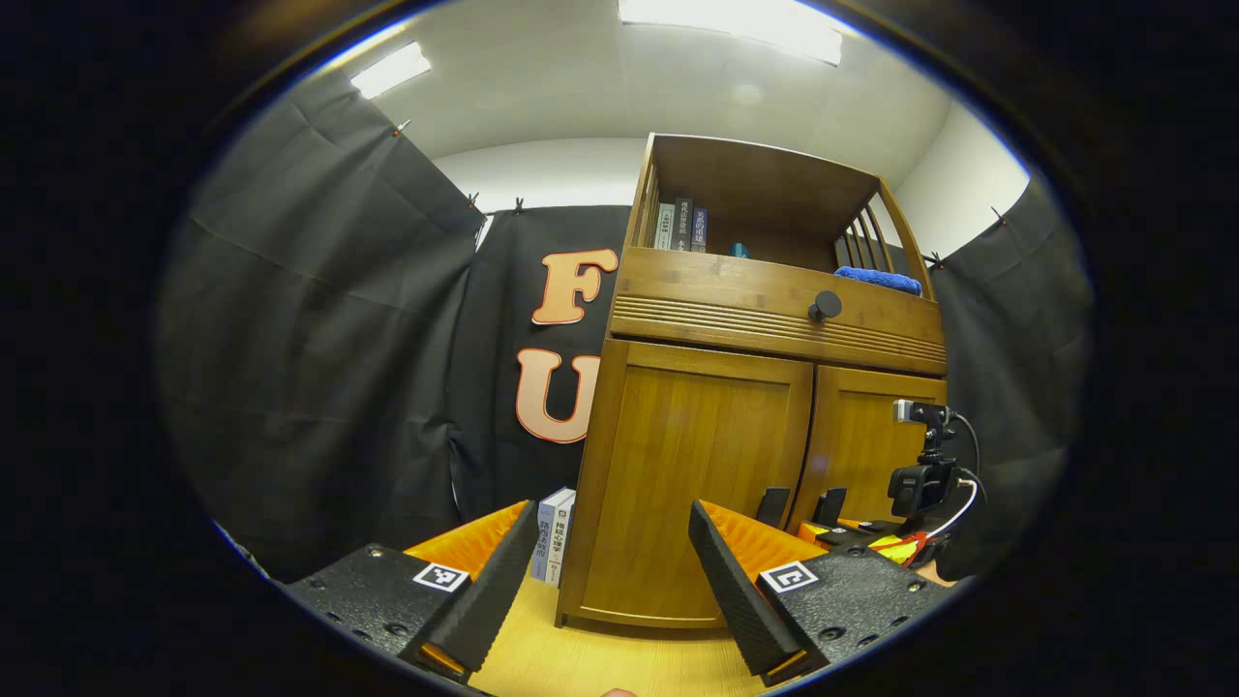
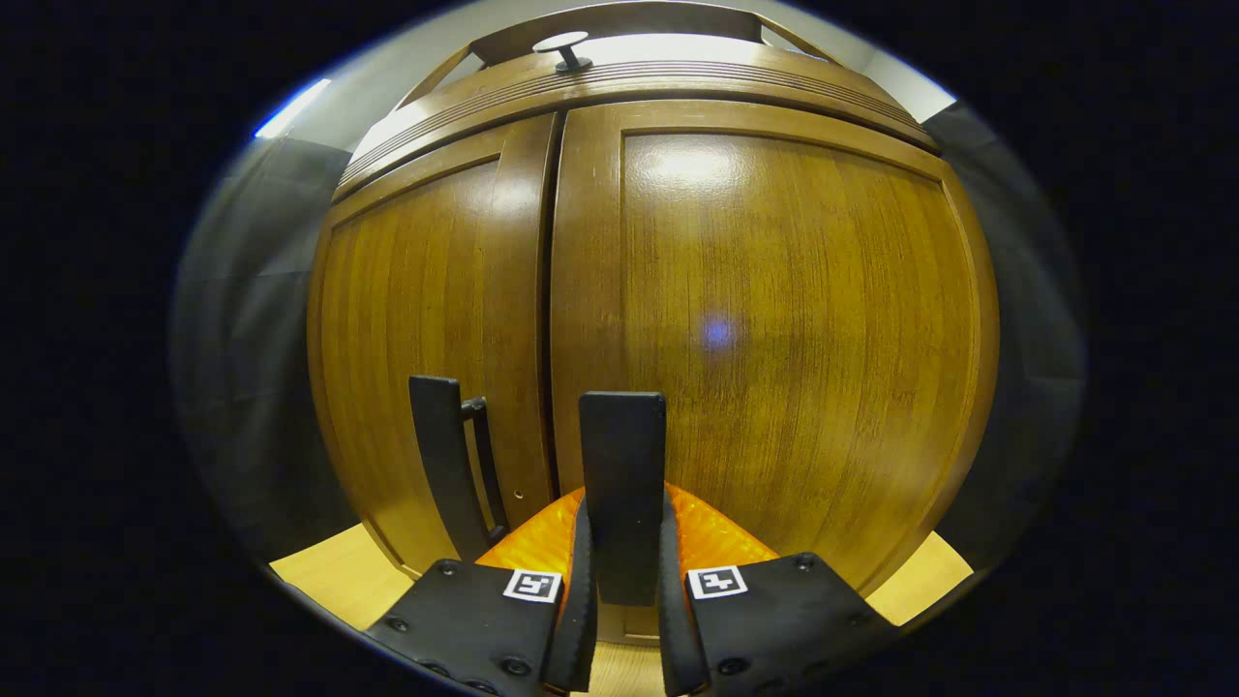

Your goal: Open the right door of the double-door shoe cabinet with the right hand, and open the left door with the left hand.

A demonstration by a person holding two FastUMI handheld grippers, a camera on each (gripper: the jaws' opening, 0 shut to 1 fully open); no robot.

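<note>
The double-door shoe cabinet of honey-brown varnished wood (image 1: pixel 716 484) stands on the pale wooden table (image 1: pixel 619 663), with both doors shut flush and a thin seam between them. Measured from that seam, the right door (image 2: pixel 794 319) lies on one side with its flat black upright handle (image 2: pixel 622 465) just beside it, and the left door (image 2: pixel 416 339) lies on the other with a matching black bar handle (image 2: pixel 445 465), also just beside the seam.

The right tongs (image 2: pixel 622 590) are closed on the right door's handle, one finger pressing each side of the bar, low on its length. The left tongs (image 1: pixel 610 581) hang open, well back from the seam and off toward the cabinet's left corner, holding nothing.

The risk here looks to be in the pull. The grip sits near the bottom of a smooth, narrow bar, so a tug straight back could let the fingers slide off its end. The door swings on hinges far from the seam, and a pull that ignores that arc would likely twist the handle in the pads. A sharp jerk might drag the whole cabinet forward on the table, shaking the books (image 1: pixel 682 227) and folded blue cloth (image 1: pixel 876 281) on its upper shelf. The left tongs, coming in, could clip the swinging right door.
</note>
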